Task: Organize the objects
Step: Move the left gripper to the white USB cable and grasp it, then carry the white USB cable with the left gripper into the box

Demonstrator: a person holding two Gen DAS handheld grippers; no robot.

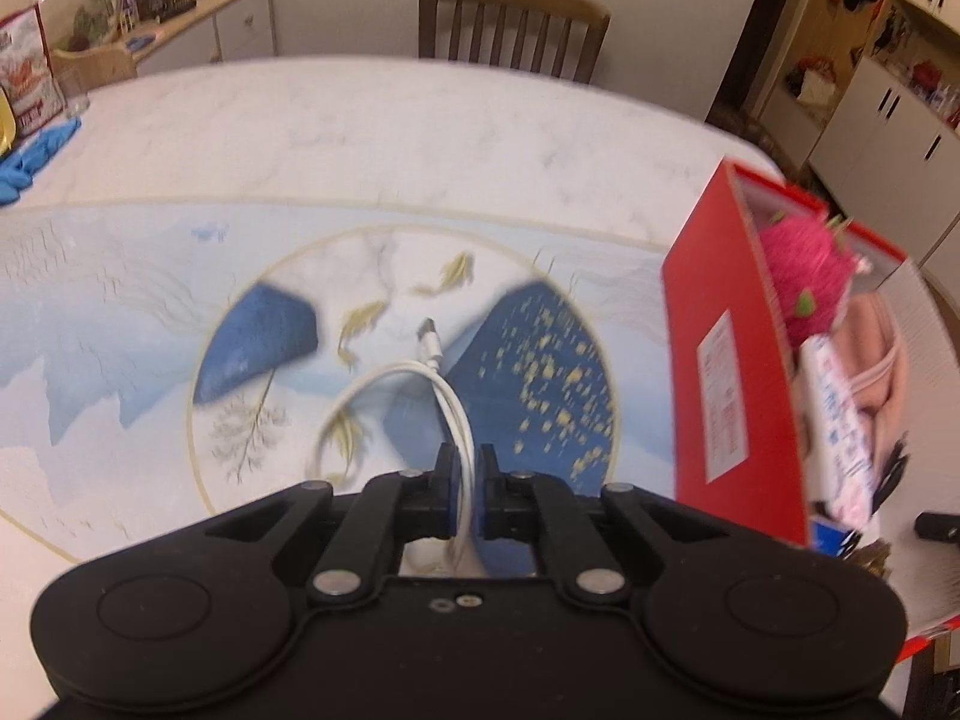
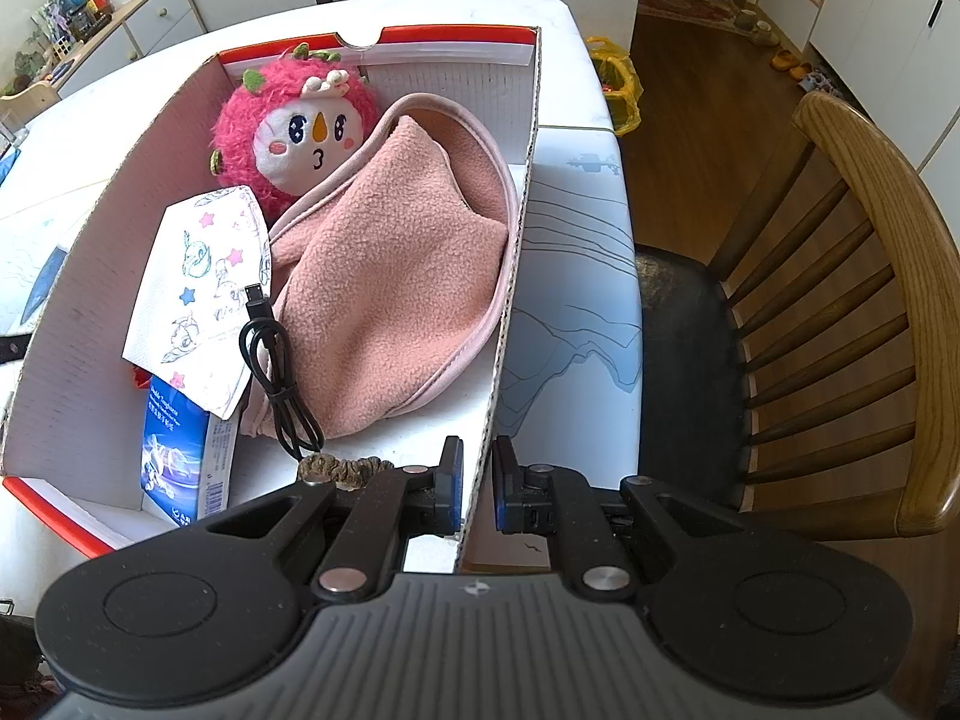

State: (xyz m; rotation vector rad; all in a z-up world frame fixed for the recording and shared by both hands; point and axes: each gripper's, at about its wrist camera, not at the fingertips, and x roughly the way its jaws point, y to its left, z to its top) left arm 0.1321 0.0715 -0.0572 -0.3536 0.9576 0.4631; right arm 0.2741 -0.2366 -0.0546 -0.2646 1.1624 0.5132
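Observation:
My left gripper (image 1: pixel 467 483) is shut on a coiled white cable (image 1: pixel 420 375), which hangs just above the patterned table mat (image 1: pixel 120 330); its plug end points away from me. To the right stands the red cardboard box (image 1: pixel 729 372). In the right wrist view my right gripper (image 2: pixel 478 483) is shut on the box's near right wall (image 2: pixel 516 276). Inside the box lie a pink plush toy (image 2: pixel 288 114), a pink fleece pouch (image 2: pixel 390 276), a printed face mask (image 2: pixel 198 288), a black cable (image 2: pixel 276 378), a blue tissue pack (image 2: pixel 180 456) and a hair scrunchie (image 2: pixel 342 468).
A wooden chair (image 1: pixel 510 24) stands at the table's far side and another chair (image 2: pixel 840 324) at its right. Blue gloves (image 1: pixel 30 156) and a snack bag (image 1: pixel 27 72) sit at the far left. A small black object (image 1: pixel 936 525) lies beyond the box.

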